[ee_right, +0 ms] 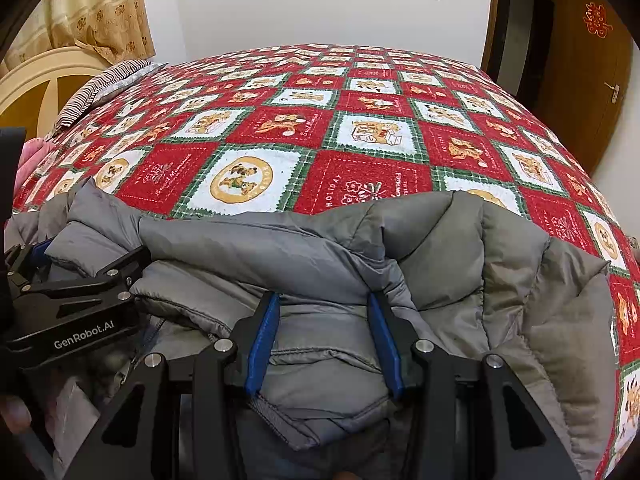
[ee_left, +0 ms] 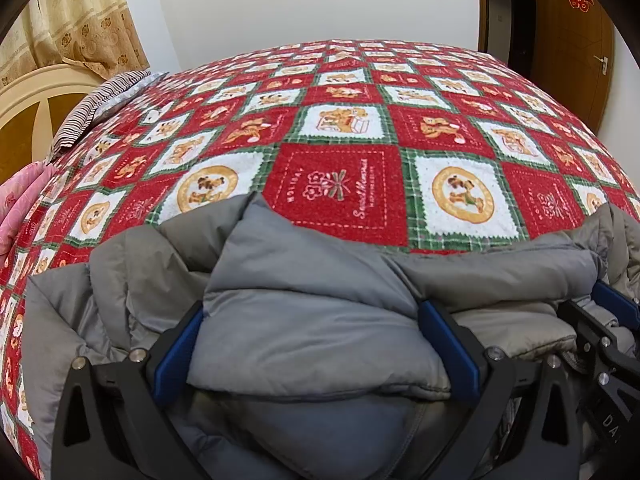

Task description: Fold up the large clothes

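Observation:
A grey padded jacket (ee_left: pixel 312 344) lies bunched in thick folds at the near edge of the bed. In the left wrist view my left gripper (ee_left: pixel 312 308) stands wide, its blue pads (ee_left: pixel 180 354) pressed on either side of a puffy fold. In the right wrist view the same jacket (ee_right: pixel 460 248) spreads to the right. My right gripper (ee_right: pixel 324 300) is narrower, with both pads squeezing a seamed fold. The two grippers sit side by side. The left gripper (ee_right: pixel 88 258) shows at the left edge of the right wrist view. A blue pad (ee_left: pixel 618 306) of the right gripper shows at the right edge of the left wrist view.
The bed carries a red, green and white patchwork blanket (ee_left: pixel 340 152) that stretches far ahead. A striped pillow (ee_left: pixel 96 108), a pink quilt (ee_left: pixel 20 200) and a cream headboard (ee_left: pixel 36 96) are at the left. A wooden door (ee_left: pixel 576 40) is at the right. A thumb (ee_right: pixel 12 414) shows low left.

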A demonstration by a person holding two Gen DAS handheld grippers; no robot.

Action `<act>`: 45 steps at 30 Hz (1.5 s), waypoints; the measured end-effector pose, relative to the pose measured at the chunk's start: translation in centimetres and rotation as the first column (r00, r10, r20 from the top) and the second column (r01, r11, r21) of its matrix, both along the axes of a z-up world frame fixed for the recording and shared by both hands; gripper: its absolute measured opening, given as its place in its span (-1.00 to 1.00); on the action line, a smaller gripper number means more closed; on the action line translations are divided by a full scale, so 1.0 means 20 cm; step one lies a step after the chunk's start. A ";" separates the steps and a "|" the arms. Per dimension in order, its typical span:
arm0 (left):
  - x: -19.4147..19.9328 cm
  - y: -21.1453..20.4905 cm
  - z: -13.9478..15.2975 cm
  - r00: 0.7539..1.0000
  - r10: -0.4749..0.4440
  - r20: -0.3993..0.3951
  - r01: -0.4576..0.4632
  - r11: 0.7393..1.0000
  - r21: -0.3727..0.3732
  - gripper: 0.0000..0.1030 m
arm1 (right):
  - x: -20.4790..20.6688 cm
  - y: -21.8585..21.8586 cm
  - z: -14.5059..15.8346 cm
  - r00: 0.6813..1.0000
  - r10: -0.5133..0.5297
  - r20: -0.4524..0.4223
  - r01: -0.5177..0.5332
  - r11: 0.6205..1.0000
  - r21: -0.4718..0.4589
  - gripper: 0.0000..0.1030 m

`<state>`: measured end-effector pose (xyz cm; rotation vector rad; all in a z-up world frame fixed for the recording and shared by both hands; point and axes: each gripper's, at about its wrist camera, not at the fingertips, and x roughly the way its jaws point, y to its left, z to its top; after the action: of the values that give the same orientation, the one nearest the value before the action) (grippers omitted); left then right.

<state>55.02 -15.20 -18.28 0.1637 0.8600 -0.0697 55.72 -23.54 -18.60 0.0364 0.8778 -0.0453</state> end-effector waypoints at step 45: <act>-1.99 1.03 0.02 0.998 -0.009 -0.066 0.008 1.000 -0.009 1.00 | -2.26 -0.41 0.02 0.996 -0.071 -0.052 0.077 0.989 0.127 0.32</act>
<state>15.18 5.40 -17.80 0.1578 0.9248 -0.0871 10.55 -31.65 -18.16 0.1899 0.9261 -0.0587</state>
